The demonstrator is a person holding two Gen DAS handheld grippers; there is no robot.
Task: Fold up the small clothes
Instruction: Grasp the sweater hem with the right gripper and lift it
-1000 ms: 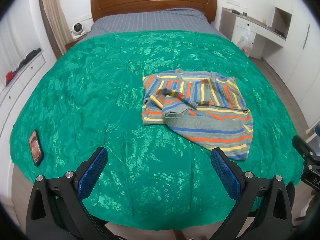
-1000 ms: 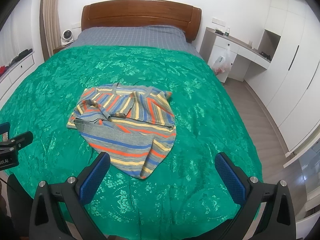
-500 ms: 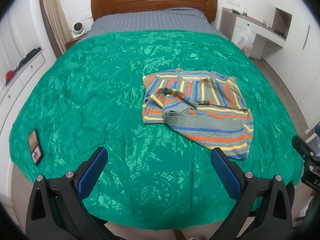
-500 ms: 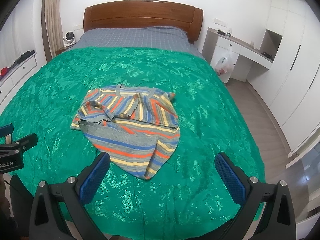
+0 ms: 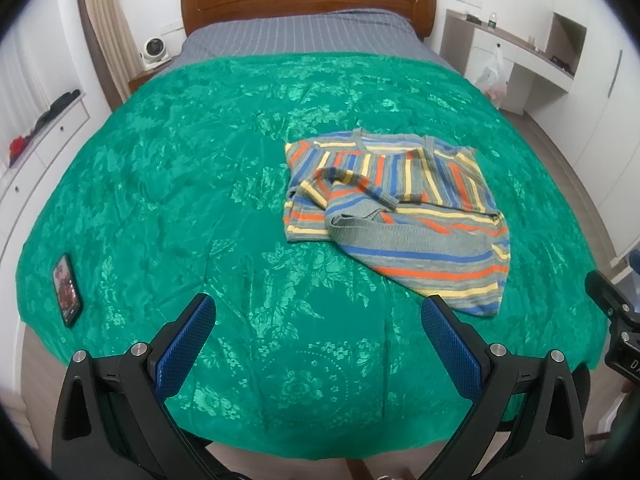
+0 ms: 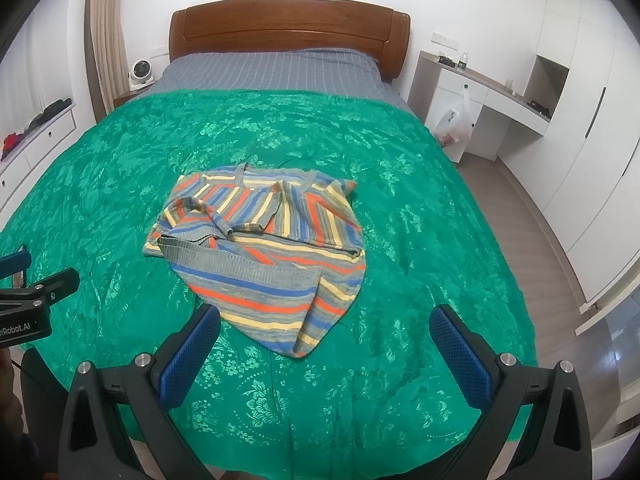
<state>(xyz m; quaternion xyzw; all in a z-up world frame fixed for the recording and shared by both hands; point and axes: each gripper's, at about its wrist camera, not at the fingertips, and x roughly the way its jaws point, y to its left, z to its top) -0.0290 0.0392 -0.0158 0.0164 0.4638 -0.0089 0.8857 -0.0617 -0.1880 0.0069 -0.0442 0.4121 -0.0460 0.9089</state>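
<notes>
Striped top (image 5: 394, 208) lies rumpled on the green bedspread (image 5: 200, 184); left gripper (image 5: 318, 316) and right gripper (image 6: 325, 328) hover wide apart, holding nothing.

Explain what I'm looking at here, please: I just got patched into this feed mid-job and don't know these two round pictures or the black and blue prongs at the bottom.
There is no robot arm. A person carries two tools, one per hand, each with a wide-angle camera looking forward along its two fingers. The prongs are those fingers, black with blue pads.

One picture comes from the left hand-held gripper, the other from the right hand-held gripper. Both are open and hold nothing, poised over the near edge of a bed.

On the green bedspread lies a striped garment, partly folded over itself and rumpled, the piece to fold. A phone lies near the bed's left edge. The black piece at the right edge of the left picture is part of the other tool.
</notes>
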